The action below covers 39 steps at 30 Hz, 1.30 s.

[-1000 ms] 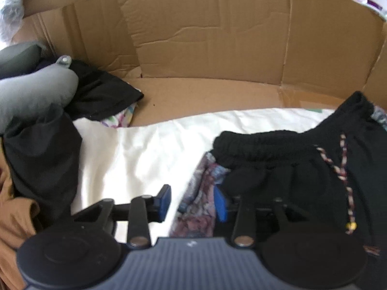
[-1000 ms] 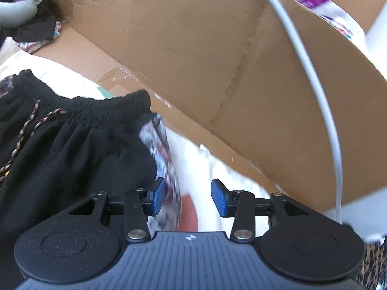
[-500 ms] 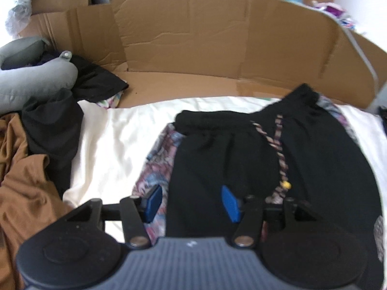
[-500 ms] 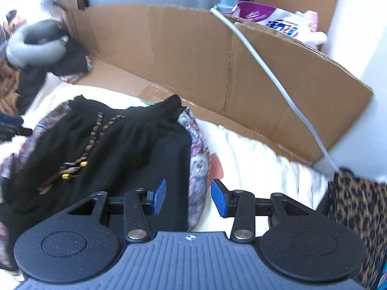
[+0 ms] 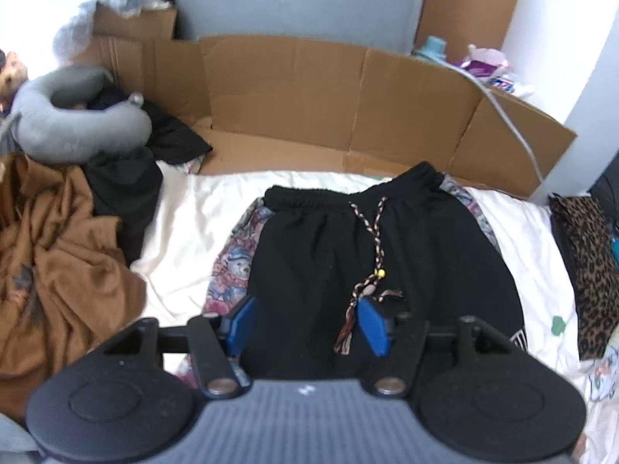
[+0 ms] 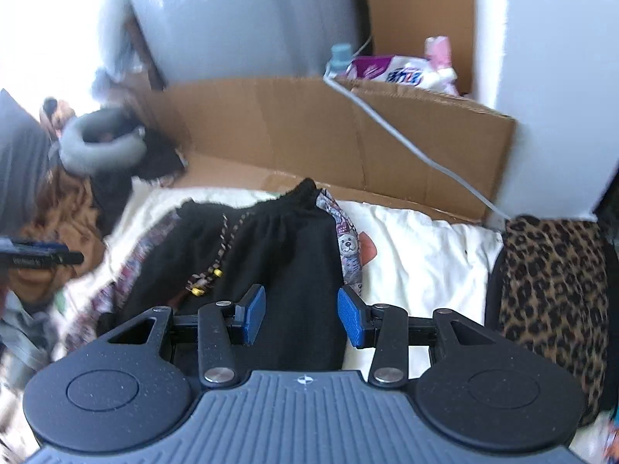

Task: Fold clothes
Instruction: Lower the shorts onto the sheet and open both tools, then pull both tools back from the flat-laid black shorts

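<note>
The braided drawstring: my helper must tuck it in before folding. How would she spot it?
On the white sheet lie black shorts with bear-print side panels. The braided multicoloured drawstring hangs from their waistband's centre, alone carrying a yellow bead.

Black shorts (image 5: 387, 255) lie spread flat on the white sheet (image 5: 185, 232), elastic waistband at the sheet's far edge, just by the cardboard. They've got a braided drawstring (image 5: 377, 239) running down the middle, with a yellow bead and frayed tassel ends. A teddy-bear print garment (image 5: 232, 266) sits under them, poking out along both sides, left and right.
</note>
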### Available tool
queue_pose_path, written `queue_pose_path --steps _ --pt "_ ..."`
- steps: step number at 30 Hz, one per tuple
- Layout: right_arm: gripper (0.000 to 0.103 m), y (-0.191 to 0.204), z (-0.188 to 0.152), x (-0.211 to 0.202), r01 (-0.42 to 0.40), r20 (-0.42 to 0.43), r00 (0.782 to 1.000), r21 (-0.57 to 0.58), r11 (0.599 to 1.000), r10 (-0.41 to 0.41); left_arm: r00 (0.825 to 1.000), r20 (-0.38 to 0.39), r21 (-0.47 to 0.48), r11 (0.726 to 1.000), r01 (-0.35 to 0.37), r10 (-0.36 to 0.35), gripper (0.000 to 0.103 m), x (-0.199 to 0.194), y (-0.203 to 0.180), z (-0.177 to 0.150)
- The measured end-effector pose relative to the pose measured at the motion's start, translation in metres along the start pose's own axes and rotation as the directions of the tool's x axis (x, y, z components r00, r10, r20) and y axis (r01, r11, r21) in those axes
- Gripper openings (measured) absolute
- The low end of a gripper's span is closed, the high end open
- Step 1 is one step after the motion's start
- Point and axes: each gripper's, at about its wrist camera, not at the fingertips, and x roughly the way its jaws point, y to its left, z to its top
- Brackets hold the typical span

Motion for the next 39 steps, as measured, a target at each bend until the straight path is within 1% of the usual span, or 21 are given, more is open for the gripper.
queue_pose_path --steps 2,6,7,9,13,17,20,24,27,31,39 --pt "0.052 0.0 -0.004 -0.022 0.011 0.027 1.0 0.024 1.0 -0.012 1.0 0.001 -0.01 1.0 -0.018 0.018 0.063 -0.015 0.0 0.0" --pt "0.055 -0.003 -0.01 -0.061 0.019 0.066 0.998 0.077 0.997 -0.024 1.0 0.004 -0.029 0.999 -0.018 0.018 0.064 -0.052 -0.003 0.001" --pt "0.056 -0.004 -0.011 -0.07 0.018 0.073 0.997 0.086 0.996 -0.024 1.0 0.01 -0.019 1.0 -0.021 0.021 0.068 -0.061 -0.006 0.001" --pt "0.058 -0.003 -0.016 -0.084 0.014 0.08 0.997 0.089 0.996 -0.021 0.999 0.026 0.014 0.999 -0.03 0.03 0.072 -0.077 -0.013 0.0" --pt "0.058 -0.002 -0.025 -0.112 0.001 0.094 0.995 0.095 0.995 -0.01 0.999 0.031 0.032 0.999 -0.02 0.019 0.072 -0.101 -0.026 -0.004" --pt "0.059 0.001 -0.039 -0.13 -0.026 0.117 0.993 0.101 0.995 0.014 0.999 0.04 0.041 0.999 -0.006 0.004 0.072 -0.12 -0.04 -0.013" --pt "0.059 0.003 -0.05 -0.139 -0.056 0.129 0.991 0.097 0.994 0.043 0.999 0.039 0.04 0.999 -0.007 0.005 0.072 -0.134 -0.048 -0.023" --pt "0.059 0.009 -0.064 -0.15 -0.059 0.147 0.988 0.054 0.997 0.051 0.999 0.038 0.035 0.999 -0.006 0.004 0.072 -0.153 -0.056 -0.036" --pt "0.059 0.012 -0.077 -0.156 -0.077 0.153 0.986 0.034 0.996 0.07 0.999 0.045 0.03 1.0 0.01 -0.012 0.075 -0.164 -0.06 -0.049" --pt "0.059 0.009 -0.099 -0.151 -0.103 0.132 0.987 0.063 0.993 0.094 0.999 0.038 0.033 0.999 0.034 -0.035 0.075 -0.159 -0.068 -0.069" --pt "0.059 0.004 -0.143 -0.13 -0.108 0.073 0.992 0.057 0.992 0.104 0.996 0.02 0.042 0.996 0.081 -0.082 0.075 -0.146 -0.085 -0.108"
